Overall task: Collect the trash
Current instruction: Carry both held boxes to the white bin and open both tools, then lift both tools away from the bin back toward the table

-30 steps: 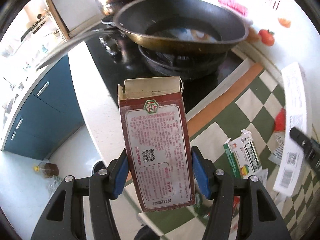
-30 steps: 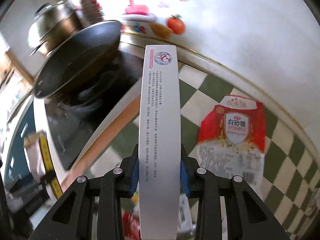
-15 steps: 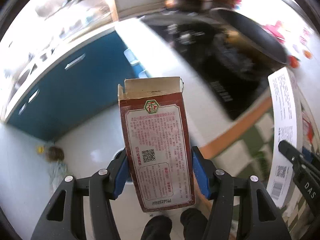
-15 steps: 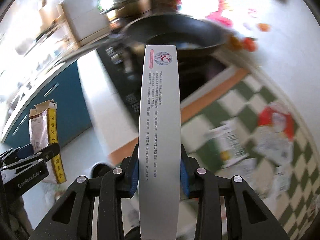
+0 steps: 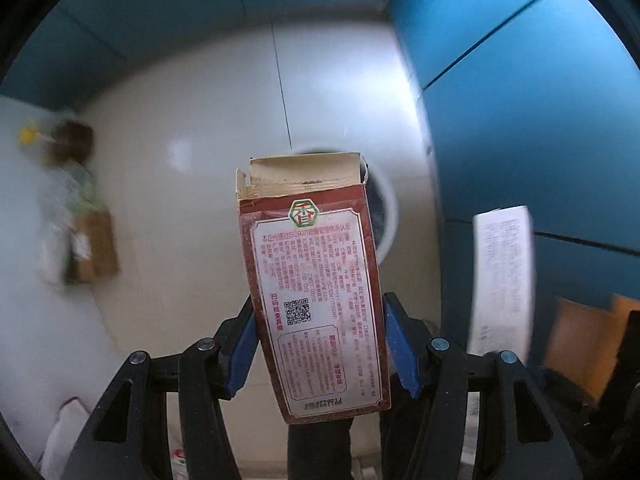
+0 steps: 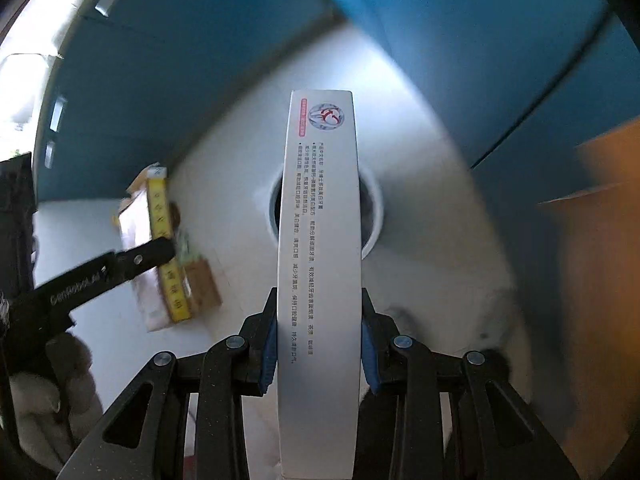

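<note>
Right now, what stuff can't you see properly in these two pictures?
- Trash bin: in both wrist views the held boxes cover most of its opening, so what's inside is hidden.
- Red box in the left gripper: its open top shows, but not its inside.
- White box in the right gripper: the bottom edge cuts it off.
- Bottle and bags, left wrist view: too blurred to identify.

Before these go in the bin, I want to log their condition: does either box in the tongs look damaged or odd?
Yes. The red box in the left tongs has a torn-open top: ragged flaps, bare stained cardboard inside. It also sits slightly tilted. The white box in the right tongs looks intact and straight.
</note>
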Motion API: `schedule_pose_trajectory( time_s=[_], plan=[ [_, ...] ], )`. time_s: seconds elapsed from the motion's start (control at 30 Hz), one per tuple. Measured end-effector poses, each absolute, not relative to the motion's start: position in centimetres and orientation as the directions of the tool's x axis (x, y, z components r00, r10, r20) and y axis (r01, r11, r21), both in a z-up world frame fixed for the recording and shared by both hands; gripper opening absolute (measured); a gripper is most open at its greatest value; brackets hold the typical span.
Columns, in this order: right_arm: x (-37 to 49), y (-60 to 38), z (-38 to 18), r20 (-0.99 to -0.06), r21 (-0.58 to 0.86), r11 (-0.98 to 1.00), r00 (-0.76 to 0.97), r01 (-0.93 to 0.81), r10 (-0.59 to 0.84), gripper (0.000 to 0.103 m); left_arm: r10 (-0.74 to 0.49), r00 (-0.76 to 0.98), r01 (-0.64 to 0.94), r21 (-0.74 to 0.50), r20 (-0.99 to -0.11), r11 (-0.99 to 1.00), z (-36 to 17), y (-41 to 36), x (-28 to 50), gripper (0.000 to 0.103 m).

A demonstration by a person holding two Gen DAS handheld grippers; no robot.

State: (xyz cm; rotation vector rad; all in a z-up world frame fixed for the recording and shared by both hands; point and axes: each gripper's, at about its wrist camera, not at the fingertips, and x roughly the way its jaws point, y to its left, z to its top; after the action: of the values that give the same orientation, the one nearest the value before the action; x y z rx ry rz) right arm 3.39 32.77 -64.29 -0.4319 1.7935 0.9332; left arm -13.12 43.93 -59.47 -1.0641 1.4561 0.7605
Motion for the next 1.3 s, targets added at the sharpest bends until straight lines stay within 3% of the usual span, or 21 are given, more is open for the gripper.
schedule_pose_trajectory(
  time_s=[0.23,0.27,0.3,0.33,0.4,0.43,0.57,0.63,0.67,0.77,0.97,1.3],
  plan=[
    [0.6,36.1,-80.2,-0.836,0.42,0.633,-0.548,-0.65,-0.008,0.037,-0.381,0.082,-0.935,-0.203,-0.921,0.291,-75.3,46.1,-15.0,0.059],
    [0.2,36.6,-81.6,-0.836,0.409,0.631,-0.548,-0.66,-0.032,0.037,-0.387,0.081,-0.939,-0.201,-0.919,0.28,-76.9,46.3,-15.5,0.064],
    [-0.1,37.2,-82.7,-0.836,0.398,0.632,-0.547,-0.665,-0.05,0.04,-0.389,0.083,-0.941,-0.201,-0.918,0.273,-77.5,46.2,-15.7,0.081],
    [-0.4,37.7,-83.8,-0.834,0.391,0.631,-0.548,-0.67,-0.066,0.045,-0.39,0.09,-0.944,-0.203,-0.917,0.26,-78.0,46.4,-15.8,0.095],
    [-0.6,38.2,-84.6,-0.843,0.378,0.632,-0.533,-0.676,-0.067,0.075,-0.373,0.095,-0.95,-0.195,-0.923,0.242,-78.5,46.7,-16.5,0.098],
    [-0.6,38.3,-84.5,-0.851,0.373,0.632,-0.521,-0.68,-0.059,0.078,-0.364,0.09,-0.952,-0.188,-0.927,0.242,-78.3,46.7,-16.7,0.098],
    [-0.9,39.2,-82.5,-0.929,0.272,0.588,-0.368,-0.762,-0.047,0.086,-0.257,0.031,-0.954,-0.105,-0.966,0.281,-76.4,46.4,-17.4,0.098],
    [-1.7,39.8,-81.0,-0.969,0.18,0.539,-0.242,-0.823,-0.047,0.094,-0.153,-0.013,-0.947,-0.037,-0.988,0.319,-74.7,46.0,-17.7,0.098],
    [-1.9,39.9,-80.2,-0.98,0.147,0.519,-0.194,-0.842,-0.038,0.103,-0.116,-0.037,-0.943,-0.004,-0.993,0.333,-74.0,45.6,-17.7,0.098],
    [-3.0,40.0,-78.0,-0.995,0.081,0.477,-0.099,-0.875,-0.013,0.103,-0.025,-0.095,-0.935,0.08,-0.995,0.345,-72.2,44.7,-18.7,0.098],
    [-3.4,40.0,-73.4,-0.999,-0.002,0.413,0.018,-0.911,0.035,0.103,0.059,-0.106,-0.94,0.119,-0.993,0.318,-67.9,43.5,-19.6,0.098],
    [-4.1,36.4,-56.3,-0.988,-0.007,0.369,0.064,-0.929,0.142,0.103,0.121,-0.024,-0.954,0.059,-0.992,0.294,-53.5,39.6,-20.3,0.098]
  ],
)
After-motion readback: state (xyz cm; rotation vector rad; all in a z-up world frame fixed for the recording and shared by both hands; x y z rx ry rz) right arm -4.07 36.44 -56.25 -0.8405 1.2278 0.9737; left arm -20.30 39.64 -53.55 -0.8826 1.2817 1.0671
